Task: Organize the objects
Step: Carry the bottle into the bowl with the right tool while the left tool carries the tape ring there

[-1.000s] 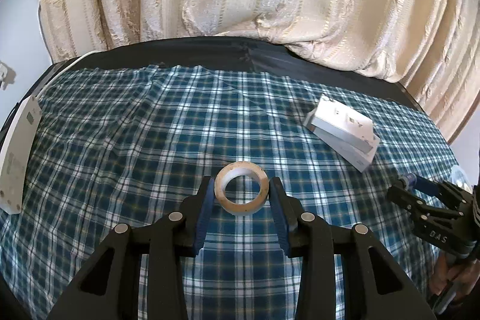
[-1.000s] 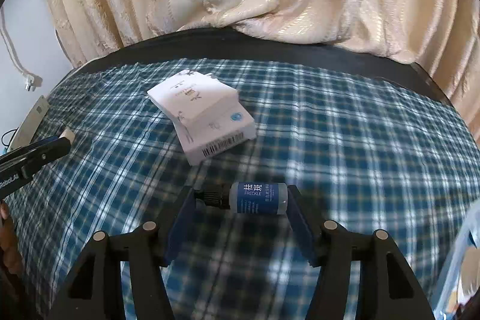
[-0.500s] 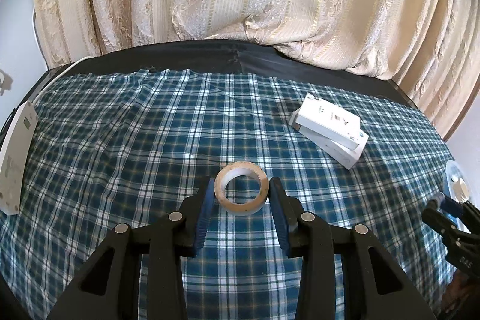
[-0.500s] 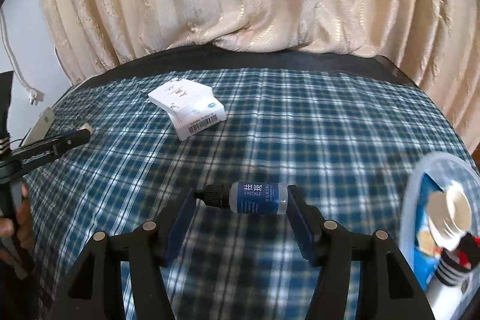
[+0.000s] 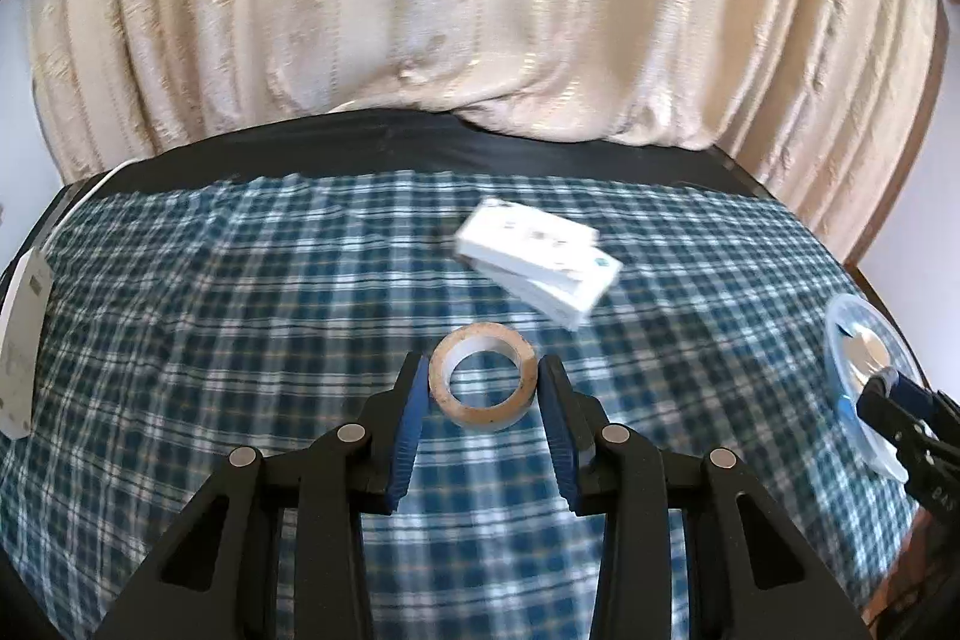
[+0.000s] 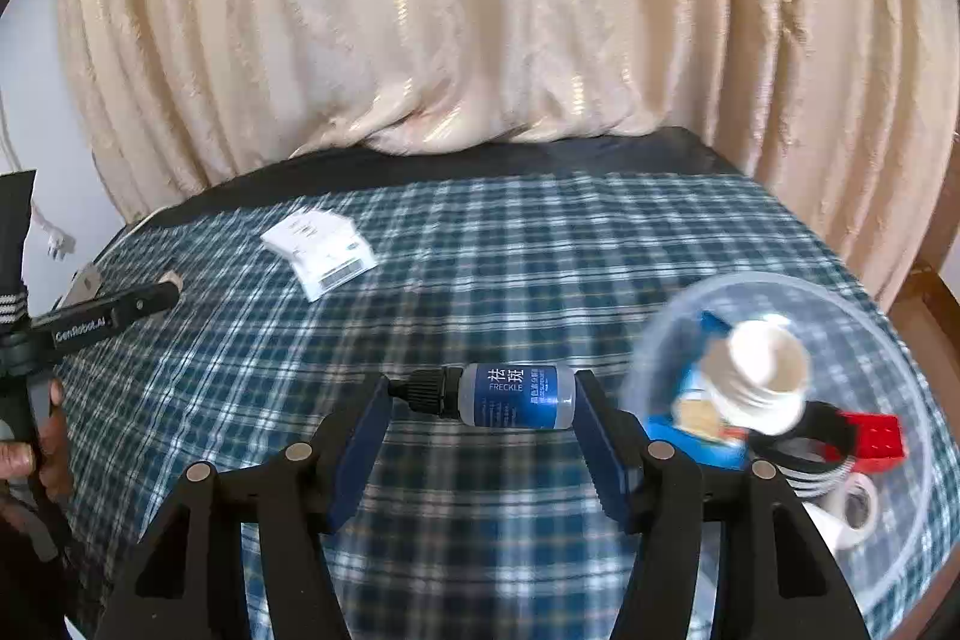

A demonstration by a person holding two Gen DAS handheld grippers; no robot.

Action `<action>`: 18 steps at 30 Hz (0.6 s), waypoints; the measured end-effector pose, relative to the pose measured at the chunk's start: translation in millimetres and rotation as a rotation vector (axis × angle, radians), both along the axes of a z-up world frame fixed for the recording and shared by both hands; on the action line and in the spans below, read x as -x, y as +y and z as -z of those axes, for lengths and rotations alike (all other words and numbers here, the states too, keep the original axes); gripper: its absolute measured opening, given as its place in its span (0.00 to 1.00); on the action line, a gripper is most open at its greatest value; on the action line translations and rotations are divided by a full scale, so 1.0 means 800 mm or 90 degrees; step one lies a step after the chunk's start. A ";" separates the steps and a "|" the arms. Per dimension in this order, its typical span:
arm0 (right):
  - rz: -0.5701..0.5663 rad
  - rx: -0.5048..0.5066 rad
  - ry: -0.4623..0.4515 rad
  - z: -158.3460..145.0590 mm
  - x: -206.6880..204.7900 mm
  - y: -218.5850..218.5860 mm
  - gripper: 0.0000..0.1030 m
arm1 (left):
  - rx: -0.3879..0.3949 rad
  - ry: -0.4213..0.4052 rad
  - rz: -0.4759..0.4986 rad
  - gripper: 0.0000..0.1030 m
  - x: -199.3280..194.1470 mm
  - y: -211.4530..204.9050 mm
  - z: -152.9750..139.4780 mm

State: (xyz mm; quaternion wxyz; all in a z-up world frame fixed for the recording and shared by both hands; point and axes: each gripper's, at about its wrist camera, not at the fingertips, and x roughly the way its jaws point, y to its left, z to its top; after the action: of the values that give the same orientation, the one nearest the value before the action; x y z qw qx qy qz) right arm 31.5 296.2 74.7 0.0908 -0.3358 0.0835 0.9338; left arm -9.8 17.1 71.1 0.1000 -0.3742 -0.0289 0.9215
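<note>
Above the plaid cloth, the right gripper clamps a blue dropper bottle beside the clear bowl; carry it fully over the rim before releasing. The left gripper pinches a tape roll.

A blue-and-white checked cloth covers the table, with a dark strip of the table bare along the far edge. On the cloth lie two stacked white boxes near the middle, a clear plastic tub at the right (holding small odds and ends), and a white flat device at the left edge.
</note>
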 end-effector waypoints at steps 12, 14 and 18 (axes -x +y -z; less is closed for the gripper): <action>0.092 0.019 0.027 -0.004 -0.055 0.069 0.62 | 0.007 -0.013 0.087 0.37 -0.013 0.084 -0.002; 0.110 0.022 0.031 -0.005 -0.062 0.082 0.62 | 0.014 -0.013 0.098 0.37 -0.013 0.098 -0.003; 0.148 0.028 0.033 -0.003 -0.079 0.110 0.62 | 0.022 -0.011 0.119 0.37 -0.014 0.120 -0.006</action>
State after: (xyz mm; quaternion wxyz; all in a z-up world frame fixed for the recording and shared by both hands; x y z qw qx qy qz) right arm 94.9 384.5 77.4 0.1890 -0.3013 0.1448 0.9233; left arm 1.7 113.3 75.7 0.1788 -0.3852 0.0214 0.9051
